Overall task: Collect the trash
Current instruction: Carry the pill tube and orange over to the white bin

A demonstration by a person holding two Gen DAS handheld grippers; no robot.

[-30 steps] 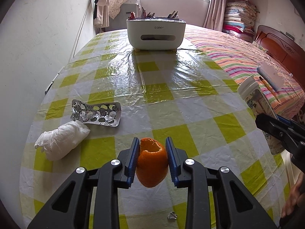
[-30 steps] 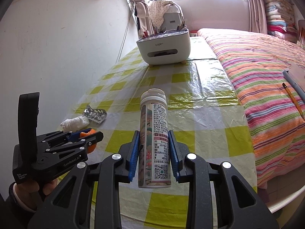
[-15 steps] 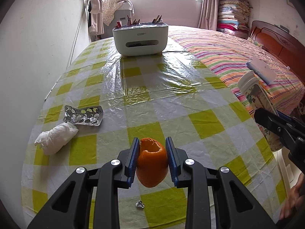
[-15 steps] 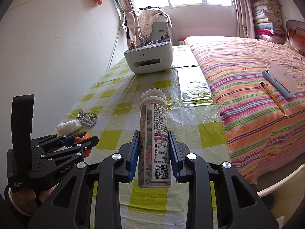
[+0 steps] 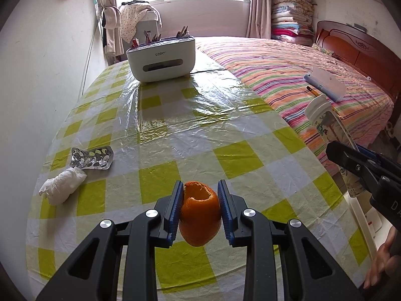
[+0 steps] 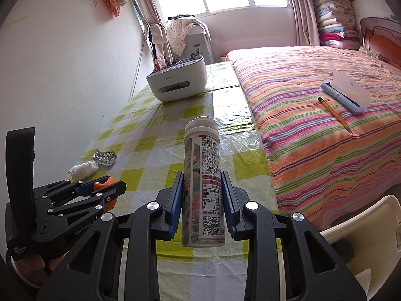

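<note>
My left gripper is shut on an orange peel, held above the near end of the yellow-checked table. My right gripper is shut on an upright white-capped labelled bottle, near the table's right front corner. In the left wrist view the bottle and the right gripper show at the right edge. The right wrist view has the left gripper with the peel at lower left. A silver blister pack and a crumpled white tissue lie at the table's left.
A white organiser box stands at the table's far end. A striped bed runs along the table's right side, with a pencil and a lint brush on it. A white bin rim shows at lower right. A wall borders the left.
Both grippers have drawn back toward the table's near end, keeping the peel and the bottle. The box looks farther off, and the white bin rim has come into the right wrist view.
</note>
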